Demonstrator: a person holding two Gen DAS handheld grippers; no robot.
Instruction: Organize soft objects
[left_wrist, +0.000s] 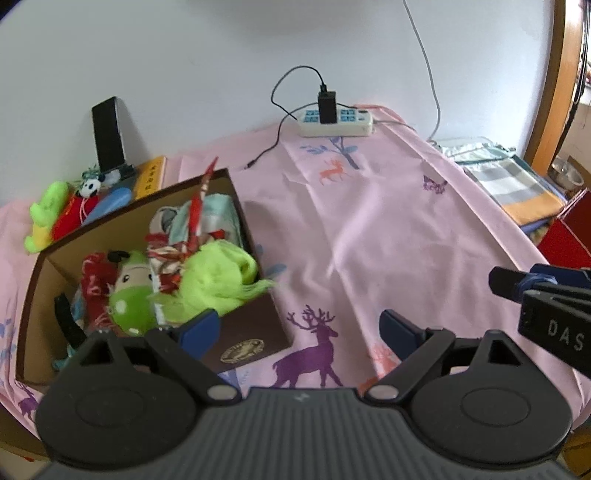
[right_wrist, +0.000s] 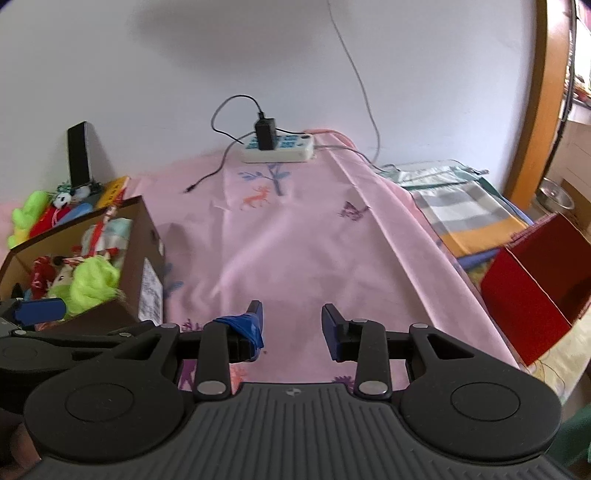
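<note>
While both jaws gape empty, the left gripper (left_wrist: 299, 325) and right gripper (right_wrist: 291, 321) hover over the pink cloth (left_wrist: 369, 229); the box (left_wrist: 255, 328) of soft toys (left_wrist: 214, 277), partly hidden, sits left, power strip (left_wrist: 336, 122) beyond.

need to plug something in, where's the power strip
The power strip lies at the far edge of the pink tablecloth against the wall, centre of both views, a black charger plugged in.
</note>
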